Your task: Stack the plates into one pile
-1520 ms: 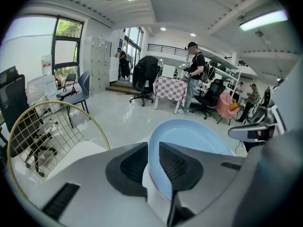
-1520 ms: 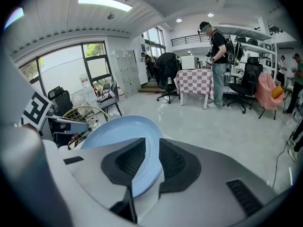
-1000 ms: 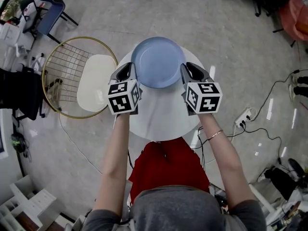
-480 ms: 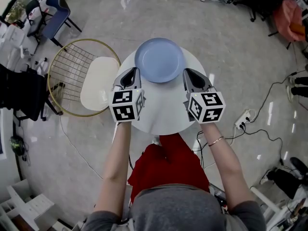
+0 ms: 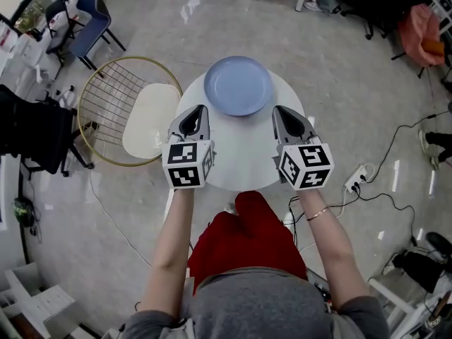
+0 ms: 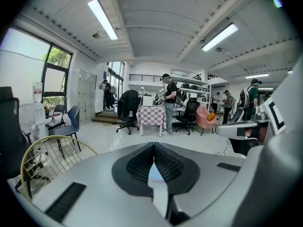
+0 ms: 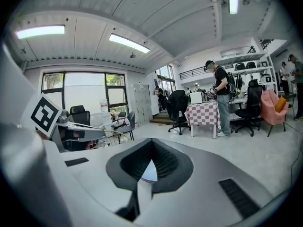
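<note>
Likely stiff, slick, breakable blue plate [image 5: 238,85] on tabletop [image 5: 240,157], take by rim; left hand-held gripper [image 5: 193,119] and right hand-held gripper [image 5: 286,119] closed, empty.

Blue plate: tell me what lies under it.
The blue plate rests on the round white table, toward its far edge. Seen from above, its disc covers whatever lies directly beneath, so further plates under it cannot be told.

Glossy grey floor [image 5: 339,62], wire chair [image 5: 145,122], ceiling striplights [image 6: 102,19]
</note>
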Demonstrator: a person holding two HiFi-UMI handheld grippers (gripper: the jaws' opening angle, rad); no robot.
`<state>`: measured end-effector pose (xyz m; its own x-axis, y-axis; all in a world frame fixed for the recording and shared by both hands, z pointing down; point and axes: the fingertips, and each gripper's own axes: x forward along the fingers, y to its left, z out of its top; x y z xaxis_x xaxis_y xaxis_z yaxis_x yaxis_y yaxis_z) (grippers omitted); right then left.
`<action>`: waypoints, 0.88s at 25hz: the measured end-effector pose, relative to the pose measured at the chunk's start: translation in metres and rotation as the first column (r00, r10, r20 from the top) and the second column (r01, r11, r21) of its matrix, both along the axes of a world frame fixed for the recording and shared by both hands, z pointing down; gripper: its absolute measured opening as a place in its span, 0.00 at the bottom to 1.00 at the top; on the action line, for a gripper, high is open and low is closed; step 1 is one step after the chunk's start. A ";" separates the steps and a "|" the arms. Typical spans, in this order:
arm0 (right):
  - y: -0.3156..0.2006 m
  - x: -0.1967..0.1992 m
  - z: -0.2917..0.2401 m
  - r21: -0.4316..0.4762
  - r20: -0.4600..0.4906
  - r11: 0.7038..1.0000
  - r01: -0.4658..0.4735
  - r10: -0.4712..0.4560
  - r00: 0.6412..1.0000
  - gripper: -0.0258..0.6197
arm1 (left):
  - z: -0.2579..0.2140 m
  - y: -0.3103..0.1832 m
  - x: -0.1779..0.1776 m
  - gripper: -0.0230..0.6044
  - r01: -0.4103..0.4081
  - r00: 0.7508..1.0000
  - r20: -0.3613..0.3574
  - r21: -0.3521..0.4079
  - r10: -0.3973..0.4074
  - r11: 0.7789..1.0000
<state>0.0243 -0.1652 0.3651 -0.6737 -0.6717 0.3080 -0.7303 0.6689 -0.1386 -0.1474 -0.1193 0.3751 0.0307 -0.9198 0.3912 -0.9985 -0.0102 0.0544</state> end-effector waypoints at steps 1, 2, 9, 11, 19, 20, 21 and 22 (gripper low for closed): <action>0.003 0.001 -0.002 0.007 -0.003 1.000 -0.003 0.003 1.000 0.08 | -0.002 0.003 0.000 0.06 0.001 1.000 -0.001 0.006 -0.001 1.000; 0.006 0.001 -0.004 0.013 -0.006 1.000 -0.006 0.006 1.000 0.08 | -0.005 0.007 -0.001 0.06 0.002 1.000 -0.002 0.012 -0.002 1.000; 0.024 0.004 -0.014 0.041 0.010 0.999 -0.024 0.024 1.000 0.08 | -0.017 0.028 -0.004 0.06 0.006 1.000 -0.002 0.046 -0.006 0.999; 0.027 0.003 -0.020 0.055 0.017 0.998 -0.025 0.024 1.000 0.08 | -0.020 0.033 -0.006 0.06 0.005 1.000 0.001 0.056 -0.005 0.998; 0.048 0.010 -0.035 0.091 0.047 0.995 -0.041 0.036 0.998 0.08 | -0.033 0.050 -0.008 0.06 -0.005 1.000 0.008 0.092 0.005 0.996; 0.052 0.009 -0.036 0.095 0.051 0.995 -0.042 0.038 0.998 0.08 | -0.034 0.053 -0.009 0.06 -0.006 1.000 0.009 0.096 0.005 0.995; 0.055 0.008 -0.037 0.101 0.054 0.994 -0.044 0.039 0.998 0.08 | -0.036 0.055 -0.010 0.06 -0.006 1.000 0.010 0.100 0.005 0.995; 0.059 0.008 -0.038 0.107 0.055 0.993 -0.046 0.040 0.998 0.08 | -0.037 0.058 -0.010 0.06 -0.007 1.000 0.011 0.102 0.006 0.995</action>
